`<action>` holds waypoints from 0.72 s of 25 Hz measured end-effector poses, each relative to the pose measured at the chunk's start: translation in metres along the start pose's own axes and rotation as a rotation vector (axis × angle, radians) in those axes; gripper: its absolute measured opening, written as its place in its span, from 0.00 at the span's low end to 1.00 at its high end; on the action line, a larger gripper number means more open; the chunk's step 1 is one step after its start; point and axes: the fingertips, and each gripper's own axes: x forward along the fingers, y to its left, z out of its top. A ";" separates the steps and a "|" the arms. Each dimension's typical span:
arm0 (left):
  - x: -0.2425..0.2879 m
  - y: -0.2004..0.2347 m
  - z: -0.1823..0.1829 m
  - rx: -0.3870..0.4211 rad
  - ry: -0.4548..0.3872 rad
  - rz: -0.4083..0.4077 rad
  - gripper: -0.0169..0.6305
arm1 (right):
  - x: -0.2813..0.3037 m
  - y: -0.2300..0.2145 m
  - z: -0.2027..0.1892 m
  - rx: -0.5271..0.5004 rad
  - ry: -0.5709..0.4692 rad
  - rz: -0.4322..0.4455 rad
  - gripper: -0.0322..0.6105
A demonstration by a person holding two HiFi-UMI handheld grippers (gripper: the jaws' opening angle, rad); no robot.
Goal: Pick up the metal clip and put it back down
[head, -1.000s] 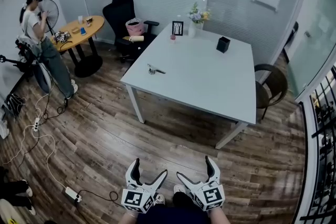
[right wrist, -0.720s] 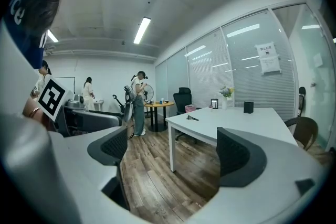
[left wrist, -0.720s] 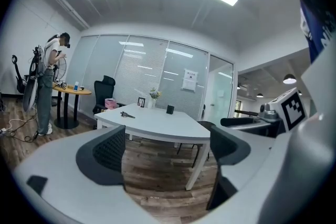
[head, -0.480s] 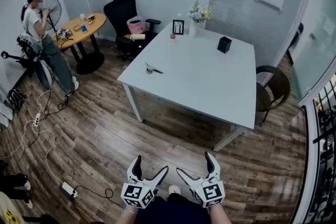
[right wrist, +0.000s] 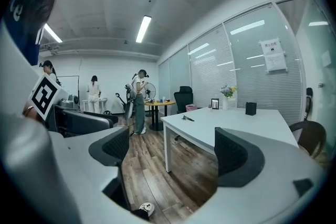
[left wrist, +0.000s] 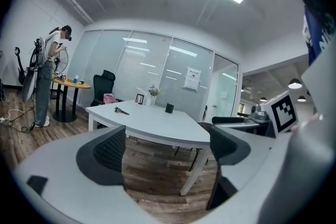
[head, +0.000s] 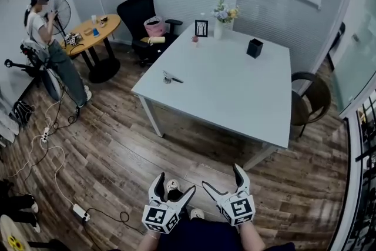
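The metal clip [head: 171, 77] lies near the left edge of the white table [head: 235, 97]; it shows small in the left gripper view [left wrist: 121, 110] and the right gripper view [right wrist: 188, 118]. Both grippers hang low over the wooden floor, far short of the table. My left gripper [head: 173, 190] is open with nothing between its fingers. My right gripper [head: 224, 178] is open and empty too. In the left gripper view the gripper [left wrist: 167, 150] frames the table between its jaws; the right gripper [right wrist: 172, 157] does the same.
On the table's far end stand a black cup [head: 254, 47], a flower vase [head: 220, 26] and a picture frame [head: 201, 28]. A black office chair [head: 140, 14], a round wooden table [head: 93, 29] and a person [head: 50, 44] are at the left. Cables and a power strip [head: 80, 212] lie on the floor.
The view has shifted a little closer to the table. Both grippers have risen slightly in the head view and stay open.
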 end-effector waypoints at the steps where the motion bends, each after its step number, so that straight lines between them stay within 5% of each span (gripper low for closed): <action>1: 0.004 0.005 0.001 0.002 -0.001 0.001 0.77 | 0.005 -0.002 0.001 -0.001 -0.002 -0.003 0.82; 18: 0.112 0.124 0.060 0.032 0.009 -0.083 0.77 | 0.145 -0.028 0.034 -0.010 0.040 -0.062 0.82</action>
